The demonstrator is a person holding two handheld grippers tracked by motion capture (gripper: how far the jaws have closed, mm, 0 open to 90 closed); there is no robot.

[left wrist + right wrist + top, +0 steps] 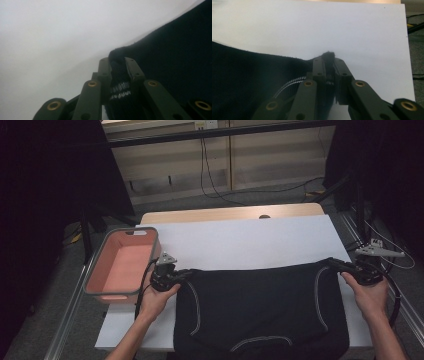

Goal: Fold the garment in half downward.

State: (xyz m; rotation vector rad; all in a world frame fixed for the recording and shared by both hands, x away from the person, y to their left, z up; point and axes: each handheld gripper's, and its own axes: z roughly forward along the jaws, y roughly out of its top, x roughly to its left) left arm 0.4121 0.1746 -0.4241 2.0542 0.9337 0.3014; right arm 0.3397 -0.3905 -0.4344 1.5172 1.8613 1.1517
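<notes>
A black garment (257, 307) with thin white piping lies spread across the near half of the white table (250, 242). My left gripper (188, 273) is shut on its far left corner; in the left gripper view the black cloth (117, 62) is pinched between the jaws, with white stitching showing lower down. My right gripper (334, 263) is shut on the far right corner. In the right gripper view a tuft of the cloth (327, 55) sticks out between the closed jaws, and the garment (249, 80) spreads to the left over the table.
A pink bin with a grey rim (102, 265) stands at the table's left edge, close beside my left gripper. The far half of the white table surface is bare, with a wooden strip (230, 213) behind it. Cables (215, 185) trail on the floor beyond.
</notes>
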